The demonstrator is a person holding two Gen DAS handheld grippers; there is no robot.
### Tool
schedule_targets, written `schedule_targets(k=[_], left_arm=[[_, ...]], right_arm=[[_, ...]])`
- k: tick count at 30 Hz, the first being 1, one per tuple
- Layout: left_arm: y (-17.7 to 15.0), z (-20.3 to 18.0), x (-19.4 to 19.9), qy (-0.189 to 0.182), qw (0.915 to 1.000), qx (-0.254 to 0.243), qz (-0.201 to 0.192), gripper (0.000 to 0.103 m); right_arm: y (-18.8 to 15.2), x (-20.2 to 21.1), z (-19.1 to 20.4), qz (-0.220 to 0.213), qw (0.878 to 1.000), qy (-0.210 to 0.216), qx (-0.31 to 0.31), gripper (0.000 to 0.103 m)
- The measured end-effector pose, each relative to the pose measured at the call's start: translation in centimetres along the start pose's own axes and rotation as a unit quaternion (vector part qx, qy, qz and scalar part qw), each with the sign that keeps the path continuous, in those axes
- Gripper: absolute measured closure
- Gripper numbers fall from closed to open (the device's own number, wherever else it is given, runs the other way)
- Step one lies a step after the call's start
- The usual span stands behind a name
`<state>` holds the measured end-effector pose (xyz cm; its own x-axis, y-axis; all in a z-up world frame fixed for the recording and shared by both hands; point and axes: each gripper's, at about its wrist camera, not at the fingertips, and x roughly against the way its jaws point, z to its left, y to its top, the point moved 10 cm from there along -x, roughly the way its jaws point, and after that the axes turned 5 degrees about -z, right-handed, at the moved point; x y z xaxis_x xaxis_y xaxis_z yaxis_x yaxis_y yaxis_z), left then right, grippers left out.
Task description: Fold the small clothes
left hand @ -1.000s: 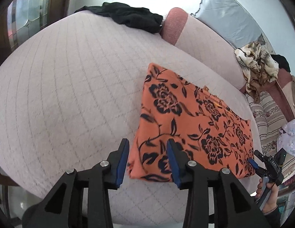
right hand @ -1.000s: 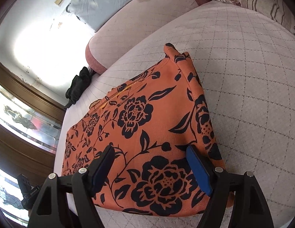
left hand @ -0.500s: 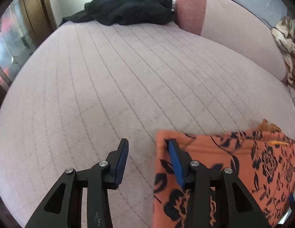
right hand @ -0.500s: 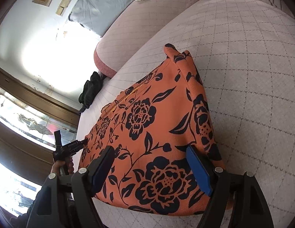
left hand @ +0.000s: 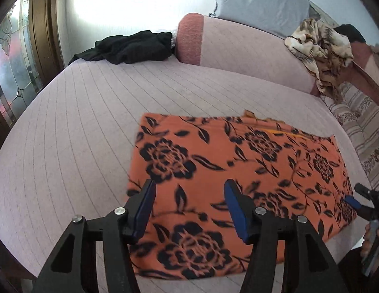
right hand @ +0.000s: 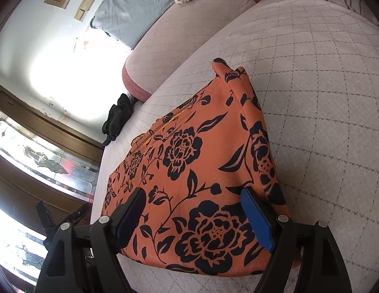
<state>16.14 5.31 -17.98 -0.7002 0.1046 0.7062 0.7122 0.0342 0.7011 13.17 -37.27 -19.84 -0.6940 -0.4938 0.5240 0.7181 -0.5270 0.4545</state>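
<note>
An orange garment with a black flower print (left hand: 238,171) lies flat on the quilted pink cushion (left hand: 74,131). My left gripper (left hand: 189,210) is open and empty over the garment's near left part. My right gripper (right hand: 194,217) is open and empty over the garment (right hand: 194,161) at its near end. The right gripper also shows at the right edge of the left wrist view (left hand: 360,205). The left gripper shows at the lower left of the right wrist view (right hand: 64,217).
A black garment (left hand: 130,46) lies at the cushion's far left edge. A beige patterned cloth (left hand: 321,46) hangs over the sofa back at the right. A striped cushion (left hand: 360,127) lies at the right. A stained-glass door (left hand: 11,58) stands at the left.
My left gripper has swung back right over the garment and its jaws have opened wider. My right gripper has stayed open over the garment's end.
</note>
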Motion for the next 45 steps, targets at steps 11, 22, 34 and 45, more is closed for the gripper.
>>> schedule_targets(k=[11, 22, 34, 45], left_arm=[[-5.5, -1.7, -1.6, 0.008, 0.9988, -0.003, 0.049, 0.039], [-5.5, -1.6, -2.6, 0.001, 0.9991, -0.012, 0.041, 0.028], [-5.4, -1.9, -2.6, -0.001, 0.9990, -0.033, 0.030, 0.021], [-5.4, -2.1, -2.8, -0.005, 0.9990, -0.035, 0.028, 0.019]], right_arm=[[-0.5, 0.4, 5.1, 0.008, 0.987, -0.087, 0.136, 0.017], [7.9, -8.4, -1.6, 0.040, 0.990, -0.135, 0.021, 0.016], [10.7, -8.9, -1.9, 0.009, 0.990, -0.130, -0.051, 0.012], [11.0, -7.9, -1.7, -0.003, 0.985, -0.167, -0.034, 0.012]])
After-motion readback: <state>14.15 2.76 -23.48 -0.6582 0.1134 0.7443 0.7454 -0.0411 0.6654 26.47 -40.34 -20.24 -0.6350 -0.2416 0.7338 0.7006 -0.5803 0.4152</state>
